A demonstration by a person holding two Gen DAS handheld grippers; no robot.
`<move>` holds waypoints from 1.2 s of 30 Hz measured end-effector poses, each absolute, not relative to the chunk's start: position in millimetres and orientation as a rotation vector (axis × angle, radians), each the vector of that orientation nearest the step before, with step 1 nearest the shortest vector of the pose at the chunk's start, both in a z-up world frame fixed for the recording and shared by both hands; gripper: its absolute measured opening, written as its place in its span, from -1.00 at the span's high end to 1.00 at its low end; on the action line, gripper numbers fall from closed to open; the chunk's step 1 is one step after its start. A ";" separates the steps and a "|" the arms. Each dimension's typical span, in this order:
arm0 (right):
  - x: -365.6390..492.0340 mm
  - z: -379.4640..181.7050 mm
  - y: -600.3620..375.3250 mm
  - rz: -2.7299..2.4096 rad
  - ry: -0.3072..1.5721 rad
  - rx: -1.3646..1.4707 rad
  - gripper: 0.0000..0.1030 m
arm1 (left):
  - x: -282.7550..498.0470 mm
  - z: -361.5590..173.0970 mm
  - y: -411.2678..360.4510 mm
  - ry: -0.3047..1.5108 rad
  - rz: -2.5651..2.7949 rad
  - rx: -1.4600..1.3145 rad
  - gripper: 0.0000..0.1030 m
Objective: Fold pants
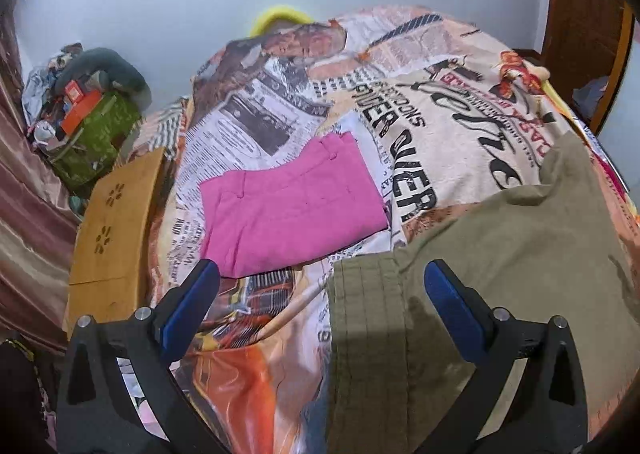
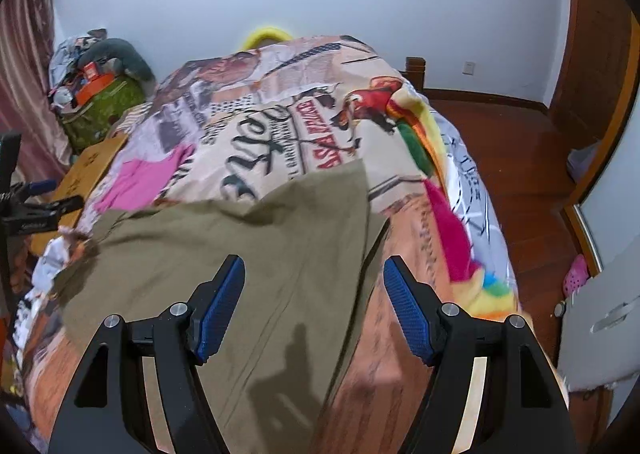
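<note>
Covering the bed [image 1: 460,102] is a busy newsprint-patterned blanket, and the olive pants [image 2: 224,254] are lying spread across its near side, beside folded pink pants [image 1: 292,202]. Both the left gripper [image 1: 320,286] and the right gripper [image 2: 314,278] are hovering with jaws released, holding nothing. Judging loosely through blur, each should be pinching a hem corner cleanly before folding. Pale walls and wooden flooring are framing the room.

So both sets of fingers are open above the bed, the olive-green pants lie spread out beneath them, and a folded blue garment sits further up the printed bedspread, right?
Not quite: the folded garment is pink, not blue, as the left wrist view shows. The rest holds: the olive-green pants lie spread beneath open fingers.
</note>
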State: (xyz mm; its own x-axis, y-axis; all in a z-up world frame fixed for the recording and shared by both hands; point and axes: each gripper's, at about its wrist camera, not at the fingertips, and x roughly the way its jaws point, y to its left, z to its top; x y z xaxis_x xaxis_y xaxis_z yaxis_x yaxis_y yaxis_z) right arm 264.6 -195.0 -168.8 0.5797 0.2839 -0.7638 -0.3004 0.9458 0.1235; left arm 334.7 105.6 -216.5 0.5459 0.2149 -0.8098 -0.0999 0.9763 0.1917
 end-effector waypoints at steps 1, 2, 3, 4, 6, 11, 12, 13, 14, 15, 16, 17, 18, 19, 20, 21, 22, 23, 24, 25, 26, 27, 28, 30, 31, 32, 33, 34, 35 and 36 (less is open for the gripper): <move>271.4 -170.9 -195.6 0.340 0.890 -0.022 -0.33 | 340.9 -222.1 107.5 0.993 0.188 0.120 -1.00; 277.8 -173.3 -196.2 0.339 0.891 -0.022 -0.33 | 346.9 -228.2 109.5 1.010 0.187 0.108 -1.00; 285.8 -177.1 -196.4 0.340 0.894 -0.019 -0.33 | 352.6 -234.1 112.1 1.029 0.183 0.093 -1.00; 293.9 -181.1 -196.9 0.345 0.899 -0.014 -0.33 | 354.2 -238.2 113.4 1.040 0.180 0.082 -1.00; 309.3 -190.2 -197.1 0.353 0.906 -0.001 -0.33 | 364.9 -251.5 118.6 1.069 0.199 0.064 -1.00; 348.7 -210.8 -200.9 0.353 0.925 0.017 -0.33 | 379.3 -272.4 122.0 1.106 0.213 0.056 -1.00; 355.5 -213.7 -202.1 0.356 0.934 0.030 -0.33 | 380.8 -275.3 122.7 1.113 0.207 0.051 -1.00; 362.7 -216.9 -203.4 0.361 0.945 0.051 -0.33 | 382.1 -277.0 123.5 1.117 0.208 0.049 -1.00; 369.0 -220.1 -204.3 0.369 0.959 0.071 -0.33 | 382.9 -279.3 123.4 1.117 0.216 0.051 -1.00; 376.6 -224.9 -205.0 0.389 0.984 0.105 -0.33 | 383.5 -280.7 122.3 1.112 0.224 0.058 -1.00; 382.0 -228.2 -205.7 0.401 0.998 0.127 -0.32 | 383.7 -281.4 121.0 1.109 0.226 0.064 -1.00; 386.7 -231.4 -205.5 0.405 1.007 0.142 -0.19 | 384.2 -282.4 119.2 1.107 0.229 0.076 -1.00; 390.1 -235.1 -204.4 0.405 1.017 0.150 -0.10 | 384.5 -283.0 117.5 1.103 0.233 0.087 -1.00; 392.8 -238.1 -202.7 0.409 1.026 0.151 0.09 | 384.4 -283.3 117.2 1.100 0.235 0.091 -1.00; 394.2 -241.3 -200.8 0.421 1.039 0.160 0.23 | 384.0 -284.4 116.1 1.097 0.237 0.097 -1.00; 396.7 -244.3 -199.6 0.430 1.047 0.167 0.25 | 383.4 -286.1 115.3 1.096 0.239 0.101 -1.00; 397.4 -246.4 -198.1 0.436 1.047 0.176 0.28 | 383.1 -288.4 115.0 1.096 0.237 0.101 -1.00; 397.6 -247.6 -196.4 0.442 1.044 0.178 0.36 | 382.7 -290.3 114.6 1.098 0.237 0.101 -1.00; 398.2 -247.9 -195.0 0.446 1.043 0.169 0.44 | 382.0 -293.4 114.0 1.102 0.237 0.101 -1.00; 398.6 -247.3 -193.4 0.442 1.035 0.151 0.63 | 381.5 -295.0 114.2 1.102 0.239 0.102 -1.00; 398.3 -246.5 -192.2 0.439 1.025 0.137 0.86 | 380.2 -297.2 114.0 1.099 0.243 0.102 -1.00; 396.1 -244.2 -191.1 0.441 1.007 0.125 0.88 | 378.8 -298.8 114.2 1.095 0.245 0.101 -1.00; 395.1 -242.4 -191.9 0.439 0.987 0.124 0.89 | 378.0 -299.4 113.9 1.092 0.248 0.100 -1.00; 388.7 -234.9 -192.1 0.403 0.920 0.078 0.93 | 374.8 -299.9 115.6 1.079 0.263 0.085 -1.00; 386.5 -232.1 -192.1 0.390 0.897 0.060 0.94 | 372.6 -300.2 117.6 1.070 0.268 0.069 -1.00; 385.3 -230.1 -192.1 0.382 0.881 0.050 0.94 | 371.6 -301.3 118.8 1.068 0.271 0.059 -1.00; 381.2 -227.1 -193.1 0.370 0.861 0.039 0.95 | 371.0 -302.4 119.8 1.068 0.275 0.050 -1.00; 380.0 -225.9 -193.4 0.353 0.850 0.024 0.95 | 370.4 -303.4 121.1 1.068 0.278 0.040 -1.00; 380.0 -225.2 -192.7 0.344 0.843 0.008 0.95 | 370.0 -304.8 122.1 1.070 0.280 0.034 -1.00; 378.8 -225.4 -192.7 0.337 0.839 -0.001 0.95 | 370.0 -305.6 123.0 1.072 0.282 0.029 -1.00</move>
State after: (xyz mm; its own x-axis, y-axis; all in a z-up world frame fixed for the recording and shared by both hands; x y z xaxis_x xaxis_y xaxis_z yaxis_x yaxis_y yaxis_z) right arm 378.8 -192.7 -225.4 0.6188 0.2924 -0.7291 -0.2930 0.9471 0.1312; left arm 370.0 123.0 -305.6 0.4463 0.2417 -0.8616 -0.2134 0.9638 0.1598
